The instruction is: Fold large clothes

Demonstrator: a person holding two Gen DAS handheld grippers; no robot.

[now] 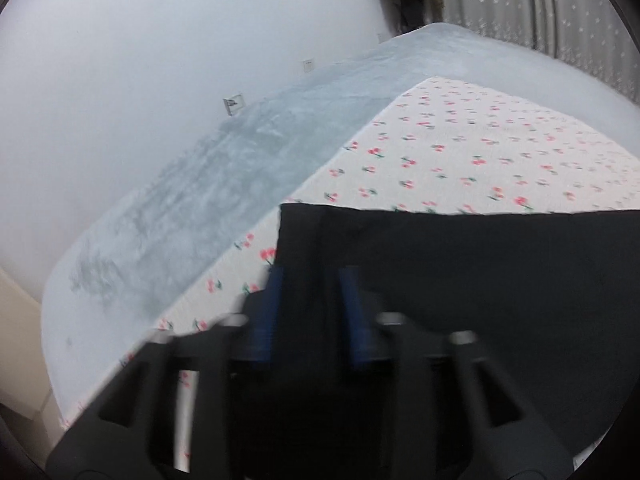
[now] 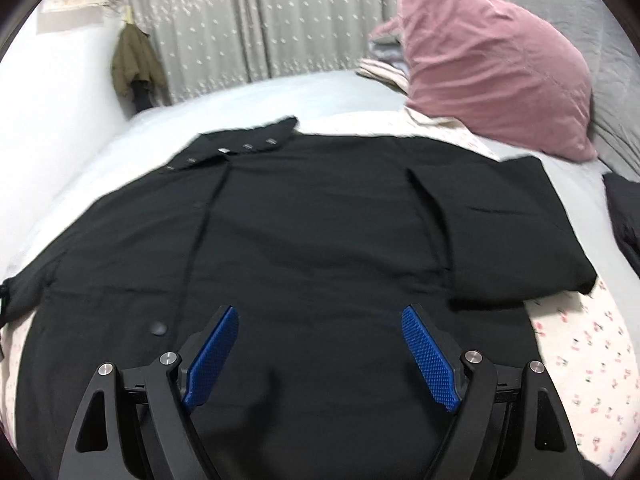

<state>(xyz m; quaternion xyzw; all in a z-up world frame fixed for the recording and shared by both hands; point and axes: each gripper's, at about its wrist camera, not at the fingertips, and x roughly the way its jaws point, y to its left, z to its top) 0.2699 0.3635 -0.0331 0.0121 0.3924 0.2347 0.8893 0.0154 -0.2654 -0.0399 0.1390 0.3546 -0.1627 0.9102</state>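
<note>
Both tongs angle down at the bed (image 2: 328,92). Left tongs (image 1: 312,280) partly spread over the near left corner of the black shirt (image 2: 304,232); blurred, cannot tell if pads touch cloth. Right tongs (image 2: 320,320) spread wide, nothing pinched, above the shirt's near part. Shirt lies flat on the cherry-print sheet (image 1: 460,148). Pink pillow (image 2: 492,64) far right.

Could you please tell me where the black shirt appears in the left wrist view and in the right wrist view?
Left wrist: the black shirt fills the lower right, its straight edge crossing mid-frame.
Right wrist: it spreads across the centre, collar at upper left.
Shared landmark: the cherry-print sheet under the shirt, seen at lower right in the right wrist view.
</note>
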